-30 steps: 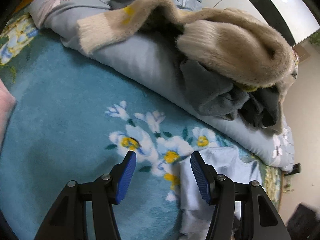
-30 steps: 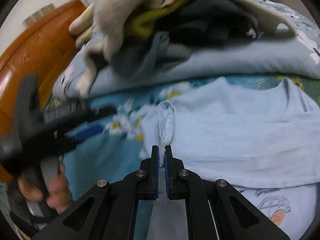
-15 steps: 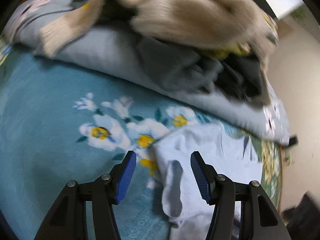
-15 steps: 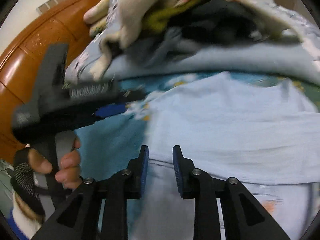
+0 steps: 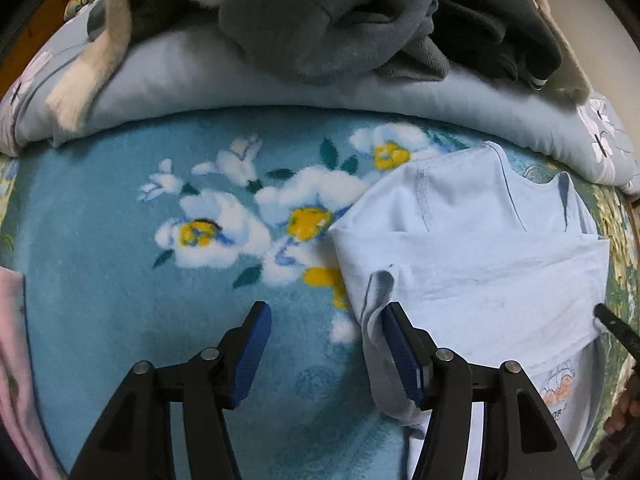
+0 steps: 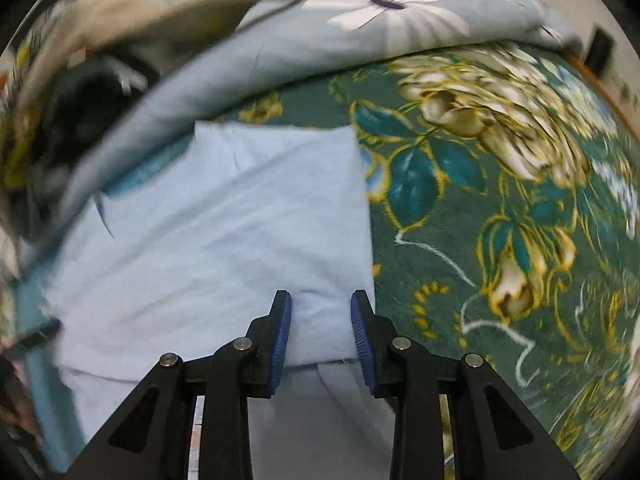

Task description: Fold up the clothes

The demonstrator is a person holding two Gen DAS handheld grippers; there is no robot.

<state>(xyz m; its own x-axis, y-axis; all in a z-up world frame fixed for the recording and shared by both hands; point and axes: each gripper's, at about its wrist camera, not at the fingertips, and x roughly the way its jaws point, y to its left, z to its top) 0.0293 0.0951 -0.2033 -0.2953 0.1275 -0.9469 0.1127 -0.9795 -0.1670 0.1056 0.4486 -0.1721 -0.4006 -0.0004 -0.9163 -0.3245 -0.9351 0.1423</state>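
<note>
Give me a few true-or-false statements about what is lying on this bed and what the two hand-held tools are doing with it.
1. The pale blue cotton T-shirt lies on a teal fleece blanket with white flowers. True.
2. The left tool is clamped shut on the shirt. False: its jaws stand apart, with a loose flap of the shirt lying against the inner side of one finger.
3. The right tool hovers over the shirt with its jaws opening. True.
4. The heap of grey and cream clothes rests on the bare floor. False: it sits on a rolled light blue quilt.
</note>
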